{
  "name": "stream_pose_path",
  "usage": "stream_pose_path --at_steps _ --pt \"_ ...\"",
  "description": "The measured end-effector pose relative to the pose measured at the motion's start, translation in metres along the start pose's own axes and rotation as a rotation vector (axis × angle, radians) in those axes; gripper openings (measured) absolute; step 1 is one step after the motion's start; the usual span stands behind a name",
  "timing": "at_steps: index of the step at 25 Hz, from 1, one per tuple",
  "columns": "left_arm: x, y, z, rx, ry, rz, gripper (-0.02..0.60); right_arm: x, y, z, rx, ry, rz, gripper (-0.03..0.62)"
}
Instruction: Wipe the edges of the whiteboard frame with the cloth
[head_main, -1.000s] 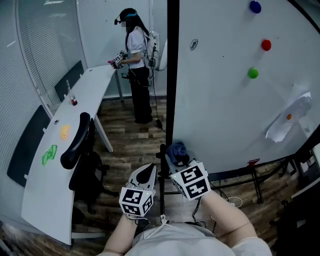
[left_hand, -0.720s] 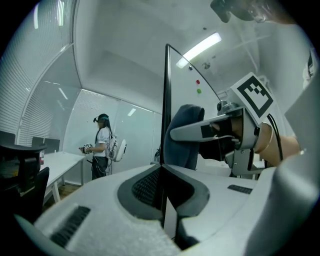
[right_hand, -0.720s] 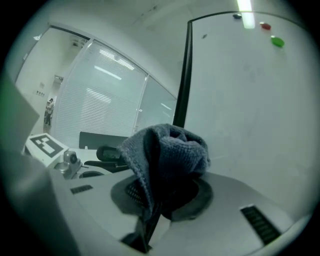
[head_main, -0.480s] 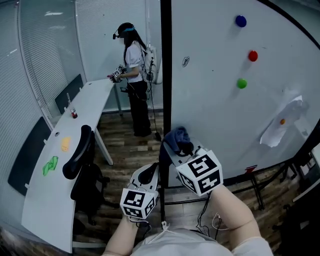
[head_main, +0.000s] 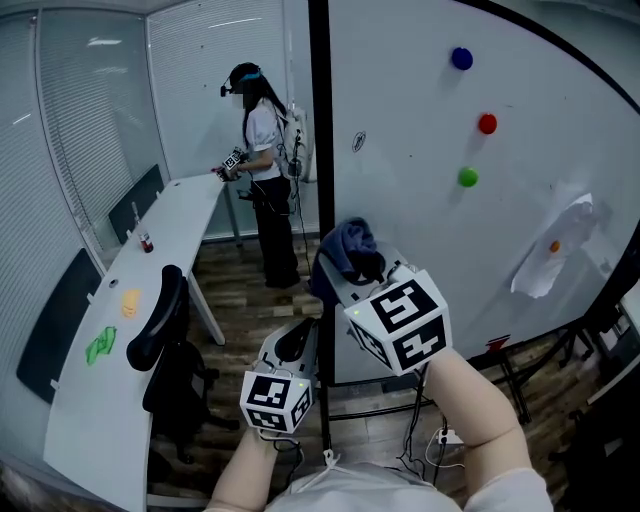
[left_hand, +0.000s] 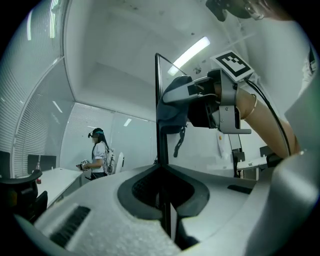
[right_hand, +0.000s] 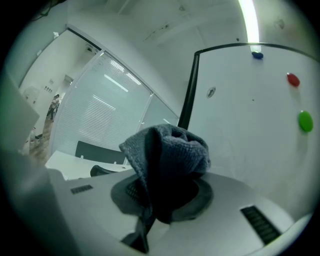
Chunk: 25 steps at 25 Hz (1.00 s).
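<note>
The right gripper (head_main: 370, 283), jaws clamped on a bunched grey cloth (right_hand: 167, 160), presses the wad against the black frame (head_main: 319, 120) on the left edge of the whiteboard (head_main: 440, 240), well below its top corner. A loose tail of cloth hangs under the jaws. Lower on the same edge, the left gripper (left_hand: 165, 200) has its jaws drawn in narrow, seemingly nipping the frame to steady the board.

Three magnets, blue (head_main: 461, 58), red (head_main: 487, 124) and green (head_main: 467, 177), dot the board's upper right, and a sheet of paper (head_main: 550, 250) sags near its right edge. A second person (head_main: 255, 150) stands at the far end of a long white worktop (head_main: 70, 400), well apart from the work.

The likely trouble is the grip. The cloth is held as a lump rather than folded round the edge, so a long stroke could roll it off the thin frame onto the board face, or drag it from the jaws. A hard push might also swing the board on its stand if the left gripper's narrow hold slips
</note>
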<state>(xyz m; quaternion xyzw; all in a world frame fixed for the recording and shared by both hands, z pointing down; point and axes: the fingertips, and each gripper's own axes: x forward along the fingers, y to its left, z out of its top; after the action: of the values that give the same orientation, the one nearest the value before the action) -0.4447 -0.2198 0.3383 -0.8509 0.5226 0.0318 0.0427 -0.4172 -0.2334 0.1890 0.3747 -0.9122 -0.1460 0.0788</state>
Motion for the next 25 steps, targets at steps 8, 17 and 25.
stream_pose_path --at_steps 8,17,25 --pt "0.011 0.001 0.040 0.036 -0.047 -0.006 0.018 0.000 -0.020 0.057 -0.064 -0.025 -0.004 0.077" --pt "0.016 -0.010 0.069 0.075 -0.078 -0.028 0.018 -0.004 -0.047 0.146 -0.154 -0.063 -0.039 0.077" --pt "0.024 -0.008 0.103 0.062 -0.144 -0.034 0.018 0.001 -0.058 0.195 -0.202 -0.072 -0.025 0.077"
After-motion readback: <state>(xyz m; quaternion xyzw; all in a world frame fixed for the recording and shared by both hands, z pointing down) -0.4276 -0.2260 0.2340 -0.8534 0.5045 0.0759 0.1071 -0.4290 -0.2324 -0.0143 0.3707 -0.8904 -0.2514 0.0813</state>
